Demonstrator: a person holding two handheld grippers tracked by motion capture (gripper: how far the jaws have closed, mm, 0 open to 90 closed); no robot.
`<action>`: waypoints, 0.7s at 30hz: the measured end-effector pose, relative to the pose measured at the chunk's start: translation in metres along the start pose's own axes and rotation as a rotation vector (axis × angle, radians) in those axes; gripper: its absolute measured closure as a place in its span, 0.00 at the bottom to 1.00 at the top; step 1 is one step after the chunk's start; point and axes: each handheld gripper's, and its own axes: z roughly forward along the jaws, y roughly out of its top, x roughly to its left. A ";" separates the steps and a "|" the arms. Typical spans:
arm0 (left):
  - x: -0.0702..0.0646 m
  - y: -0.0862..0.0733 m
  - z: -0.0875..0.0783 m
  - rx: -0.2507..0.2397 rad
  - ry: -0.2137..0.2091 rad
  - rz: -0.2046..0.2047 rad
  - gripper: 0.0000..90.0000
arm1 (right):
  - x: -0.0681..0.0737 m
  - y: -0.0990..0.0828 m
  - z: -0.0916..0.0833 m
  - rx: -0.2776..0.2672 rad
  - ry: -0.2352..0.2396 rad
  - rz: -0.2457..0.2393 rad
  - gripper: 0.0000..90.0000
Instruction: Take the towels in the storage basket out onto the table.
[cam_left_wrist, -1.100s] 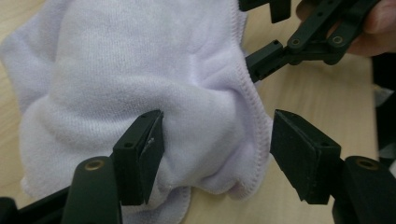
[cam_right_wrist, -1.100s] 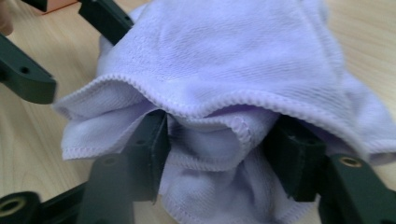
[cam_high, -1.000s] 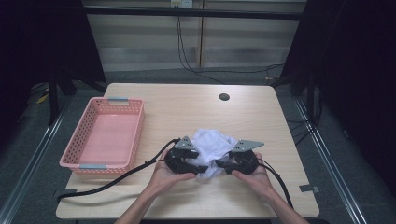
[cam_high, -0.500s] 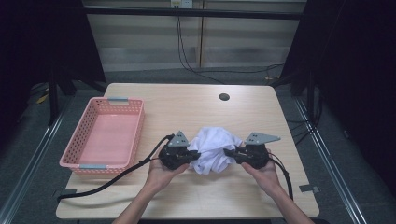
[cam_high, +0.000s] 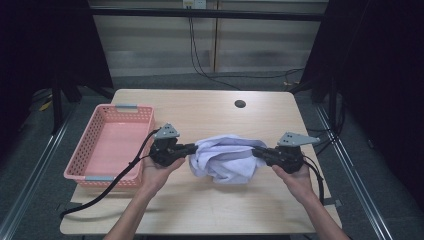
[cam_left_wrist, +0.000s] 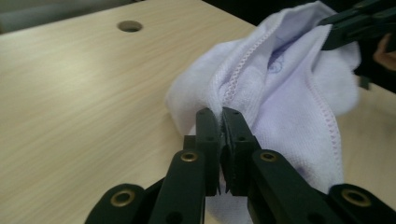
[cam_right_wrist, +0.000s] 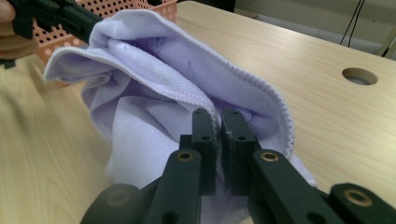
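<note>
We hold a soft white terry cloth (cam_high: 226, 159) with stitched hems, bunched in folds above the pale wooden table (cam_high: 210, 110). Our left gripper (cam_high: 189, 148) and right gripper (cam_high: 257, 152) each pinch an opposite edge, their jaws having just closed on it, level and facing one another.

Each matte black two-jaw left gripper (cam_high: 192, 148) and right gripper (cam_high: 256, 152) carries a grey three-cornered plate on top, brass-coloured rivets at its link joints, and a thick black cable trailing behind. Both forearms are bare, without sleeves.

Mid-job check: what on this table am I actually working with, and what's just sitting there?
In the job:
white towel
left claw, shut on its edge
right claw, shut on the opposite edge

Lying about:
pink basket
round hole in the table top
</note>
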 end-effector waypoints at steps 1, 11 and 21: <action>0.002 0.001 -0.003 -0.019 -0.022 -0.016 0.96 | -0.001 0.004 0.000 -0.011 -0.003 0.003 0.95; -0.007 0.020 -0.046 -0.114 0.011 0.013 0.97 | -0.017 0.049 -0.029 -0.129 -0.111 0.001 0.96; -0.032 0.068 -0.087 -0.219 0.014 0.070 0.97 | -0.027 0.116 -0.042 -0.292 -0.110 -0.009 0.95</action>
